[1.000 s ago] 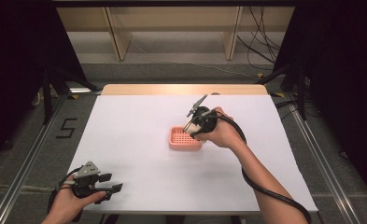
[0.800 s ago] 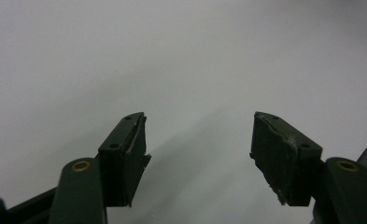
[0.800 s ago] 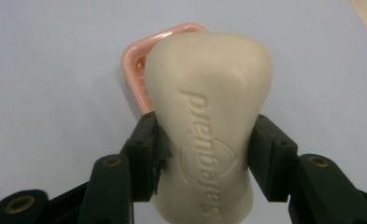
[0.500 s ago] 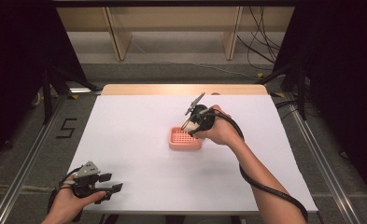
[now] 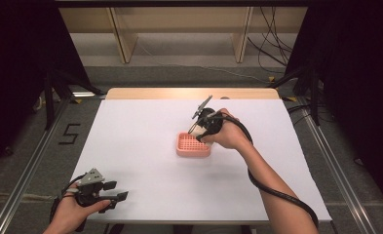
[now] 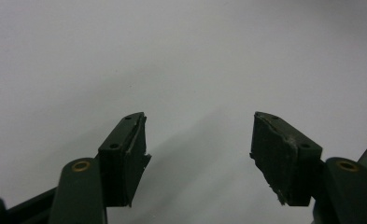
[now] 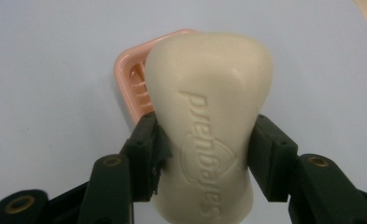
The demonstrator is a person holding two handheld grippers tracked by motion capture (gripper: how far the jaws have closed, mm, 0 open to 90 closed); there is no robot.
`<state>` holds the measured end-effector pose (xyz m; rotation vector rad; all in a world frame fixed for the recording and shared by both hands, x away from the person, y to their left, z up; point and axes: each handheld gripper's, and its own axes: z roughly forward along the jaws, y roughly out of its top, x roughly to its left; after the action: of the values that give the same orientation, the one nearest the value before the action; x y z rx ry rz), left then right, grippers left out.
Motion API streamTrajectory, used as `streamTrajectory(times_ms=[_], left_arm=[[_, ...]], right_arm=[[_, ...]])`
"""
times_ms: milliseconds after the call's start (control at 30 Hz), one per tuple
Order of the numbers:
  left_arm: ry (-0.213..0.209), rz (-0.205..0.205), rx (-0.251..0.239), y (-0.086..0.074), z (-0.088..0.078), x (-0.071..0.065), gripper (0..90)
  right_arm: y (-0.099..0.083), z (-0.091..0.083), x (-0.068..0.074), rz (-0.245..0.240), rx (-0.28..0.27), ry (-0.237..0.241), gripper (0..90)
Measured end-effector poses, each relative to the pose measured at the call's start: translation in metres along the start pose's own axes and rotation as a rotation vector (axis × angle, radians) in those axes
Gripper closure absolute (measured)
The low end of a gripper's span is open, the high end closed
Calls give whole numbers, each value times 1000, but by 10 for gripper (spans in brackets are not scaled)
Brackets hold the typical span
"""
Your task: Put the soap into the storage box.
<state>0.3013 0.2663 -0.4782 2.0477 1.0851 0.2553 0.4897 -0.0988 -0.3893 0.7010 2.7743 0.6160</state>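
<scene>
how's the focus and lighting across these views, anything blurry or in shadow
High view: the white table is evenly lit while the room at both sides is nearly black. Left gripper view: the tabletop is soft and featureless, shading darker toward the bottom, with faint shadows under the open left tongs. Right gripper view: the soap bar is sharp enough to show embossed lettering; the pink soap dish behind it is slightly softer.

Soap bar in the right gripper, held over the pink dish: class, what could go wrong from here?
1. The right gripper pinches the soap bar only at its narrow waist, so the smooth bar could slip out.
2. The soap dish sits loose on the table; a low or off-centre drop might tip or push it.
</scene>
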Motion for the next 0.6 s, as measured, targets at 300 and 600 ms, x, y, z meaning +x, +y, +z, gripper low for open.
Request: streamTrajectory(times_ms=[300, 600], left_arm=[[3, 1, 0, 0, 0, 0, 353], [18, -11, 3, 0, 1, 1, 353]], right_arm=[[5, 3, -2, -35, -8, -1, 505], [7, 7, -2, -50, -4, 7, 504]])
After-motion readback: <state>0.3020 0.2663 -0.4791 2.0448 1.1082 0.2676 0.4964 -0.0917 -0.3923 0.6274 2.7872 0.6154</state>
